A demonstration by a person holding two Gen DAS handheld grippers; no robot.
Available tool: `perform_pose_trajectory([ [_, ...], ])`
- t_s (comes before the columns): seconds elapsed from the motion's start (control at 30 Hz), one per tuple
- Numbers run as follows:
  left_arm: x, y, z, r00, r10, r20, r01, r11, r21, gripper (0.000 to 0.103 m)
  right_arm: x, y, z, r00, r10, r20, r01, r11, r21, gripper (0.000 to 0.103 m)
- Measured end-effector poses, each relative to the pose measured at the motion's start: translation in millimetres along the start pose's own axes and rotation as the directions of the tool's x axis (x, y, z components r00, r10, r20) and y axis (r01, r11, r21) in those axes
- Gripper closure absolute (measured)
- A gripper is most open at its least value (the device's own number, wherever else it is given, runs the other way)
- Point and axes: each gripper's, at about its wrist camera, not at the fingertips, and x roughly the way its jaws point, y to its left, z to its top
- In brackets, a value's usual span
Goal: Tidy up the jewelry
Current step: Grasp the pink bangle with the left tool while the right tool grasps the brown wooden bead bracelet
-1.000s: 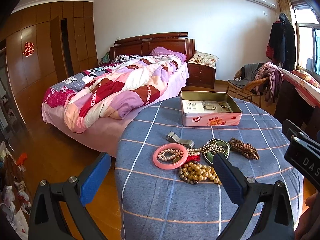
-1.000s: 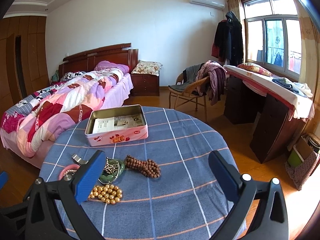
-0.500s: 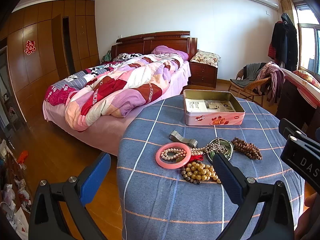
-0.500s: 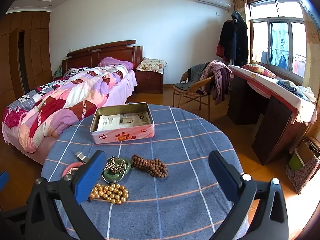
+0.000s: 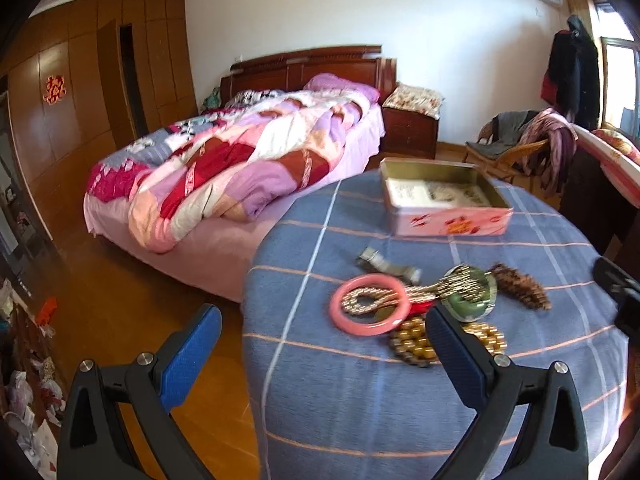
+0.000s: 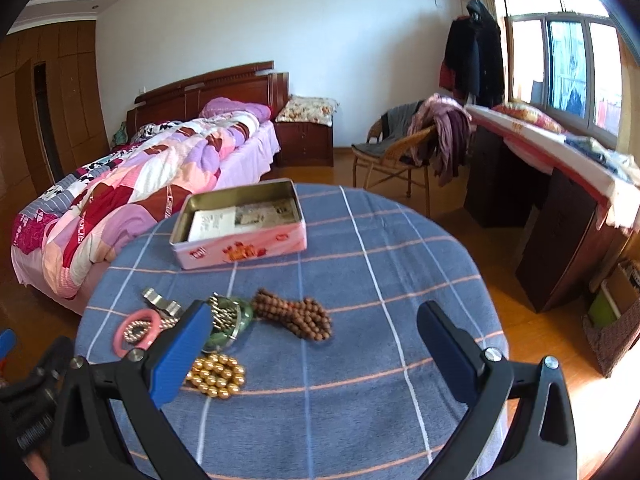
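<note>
A jewelry pile lies on the blue checked tablecloth [image 6: 360, 380]: a pink bangle [image 5: 370, 310] [image 6: 138, 330] around a pearl strand, a green bangle [image 5: 470, 300] [image 6: 230, 322] with a silver chain, a gold bead bracelet [image 5: 416, 346] [image 6: 216, 374], a brown bead string [image 5: 520, 286] [image 6: 298, 318] and a metal watch band [image 5: 386, 266] [image 6: 162, 302]. An open pink tin [image 5: 444, 200] [image 6: 240, 228] stands behind them. My left gripper [image 5: 324, 354] is open and empty, near the pile's front left. My right gripper [image 6: 314, 354] is open and empty, just in front of the brown beads.
A bed with a patchwork quilt [image 5: 240, 168] stands left of the table. A wicker chair with clothes [image 6: 408, 148] and a dark desk [image 6: 560, 216] stand to the right. The wooden floor [image 5: 120, 300] drops away at the table's left edge.
Both grippers have moved closer to the table and the jewelry, which looks larger now. The left view has swung left. Nothing was grasped.
</note>
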Motion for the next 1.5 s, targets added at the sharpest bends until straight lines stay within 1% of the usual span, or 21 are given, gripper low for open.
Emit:
perform_pose_trajectory([
  [0.13, 28.4, 12.5, -3.4, 0.998, -0.018, -0.056, 0.017, 1.000, -0.021, 0.002, 22.4, -13.8, -6.8, 0.998, 0.046, -0.042, -0.046, 0.999, 0.016, 0.019],
  [0.17, 33.8, 13.0, -4.7, 0.998, -0.026, -0.064, 0.025, 1.000, -0.013, 0.002, 28.0, -14.5, -7.9, 0.997, 0.051, -0.057, -0.051, 0.999, 0.012, 0.028],
  [0.23, 44.3, 11.4, -6.9, 0.996, -0.035, -0.077, 0.037, 0.999, 0.018, 0.002, 43.9, -17.8, -12.6, 0.992, 0.077, -0.103, -0.076, 0.997, 0.013, 0.037],
  [0.27, 50.0, 10.4, -7.4, 0.996, -0.034, -0.080, 0.037, 0.999, 0.033, 0.002, 47.3, -18.8, -14.1, 0.990, 0.083, -0.111, -0.082, 0.997, 0.015, 0.039],
  [0.37, 70.1, 8.1, -4.2, 0.995, -0.023, -0.094, 0.030, 0.997, 0.068, 0.008, 58.6, -24.1, -20.2, 0.987, 0.088, -0.132, -0.085, 0.996, 0.033, 0.039],
  [0.43, 84.8, 11.3, -1.1, 0.992, -0.021, -0.127, 0.029, 0.998, 0.057, 0.019, 62.5, -26.7, -22.1, 0.985, 0.103, -0.141, -0.098, 0.994, 0.044, 0.039],
  [0.5, 103.2, 16.6, 2.3, 0.981, -0.051, -0.188, 0.056, 0.998, 0.018, 0.041, 63.2, -29.1, -20.9, 0.985, 0.109, -0.134, -0.103, 0.994, 0.045, 0.039],
  [0.57, 118.3, 17.6, 3.3, 0.969, -0.069, -0.238, 0.072, 0.997, 0.004, 0.048, 61.0, -30.5, -19.3, 0.987, 0.108, -0.117, -0.105, 0.994, 0.033, 0.039],
  [0.7, 124.3, 6.6, 6.6, 0.972, -0.042, -0.233, 0.058, 0.996, 0.063, 0.048, 63.7, -29.2, -14.1, 0.990, 0.103, -0.095, -0.102, 0.995, 0.015, 0.039],
  [0.87, 130.7, 1.3, 12.6, 0.964, -0.081, -0.253, 0.101, 0.992, 0.071, 0.048, 71.4, -28.2, -9.4, 0.989, 0.107, -0.101, -0.106, 0.994, 0.020, 0.039],
  [0.97, 134.4, -15.9, 12.9, 0.966, -0.029, -0.255, 0.077, 0.981, 0.179, 0.048, 80.2, -28.9, -9.3, 0.985, 0.117, -0.123, -0.116, 0.993, 0.019, 0.039],
  [1.03, 134.8, -22.5, 14.2, 0.968, -0.022, -0.249, 0.076, 0.975, 0.209, 0.049, 86.6, -31.8, -8.9, 0.978, 0.142, -0.151, -0.138, 0.990, 0.032, 0.039],
  [1.07, 134.2, -24.2, 14.5, 0.968, -0.037, -0.249, 0.092, 0.972, 0.216, 0.056, 90.4, -33.9, -8.9, 0.973, 0.157, -0.168, -0.152, 0.987, 0.041, 0.039],
  [1.1, 134.6, -24.2, 14.6, 0.964, -0.067, -0.257, 0.123, 0.970, 0.209, 0.077, 92.5, -34.7, -8.7, 0.970, 0.164, -0.179, -0.158, 0.986, 0.044, 0.039],
  [1.13, 134.5, -22.3, 14.3, 0.952, -0.138, -0.273, 0.190, 0.966, 0.173, 0.084, 95.6, -35.3, -8.8, 0.965, 0.174, -0.196, -0.168, 0.985, 0.045, 0.039],
  [1.2, 134.4, -20.7, 14.4, 0.949, -0.164, -0.268, 0.211, 0.965, 0.156, 0.086, 100.2, -36.8, -7.7, 0.958, 0.187, -0.219, -0.183, 0.982, 0.038, 0.039],
  [1.27, 133.1, -18.7, 13.1, 0.951, -0.179, -0.253, 0.220, 0.964, 0.146, 0.086, 102.0, -35.4, -5.7, 0.958, 0.177, -0.224, -0.179, 0.984, 0.010, 0.039],
  [1.33, 130.2, -13.3, 11.4, 0.951, -0.205, -0.233, 0.235, 0.966, 0.107, 0.087, 105.0, -31.1, -4.0, 0.955, 0.179, -0.236, -0.191, 0.981, -0.027, 0.039],
  [1.4, 122.8, -8.6, 11.8, 0.954, -0.228, -0.197, 0.246, 0.967, 0.071, 0.088, 109.2, -27.1, -3.1, 0.951, 0.186, -0.248, -0.204, 0.978, -0.049, 0.039],
  [1.43, 116.9, -6.0, 13.8, 0.955, -0.243, -0.170, 0.256, 0.965, 0.057, 0.094, 112.8, -23.1, -3.1, 0.947, 0.190, -0.259, -0.214, 0.975, -0.065, 0.039],
  [1.5, 103.0, 0.7, 19.8, 0.949, -0.292, -0.119, 0.298, 0.954, 0.036, 0.094, 119.0, -15.5, -3.0, 0.941, 0.193, -0.279, -0.226, 0.970, -0.091, 0.039],
])
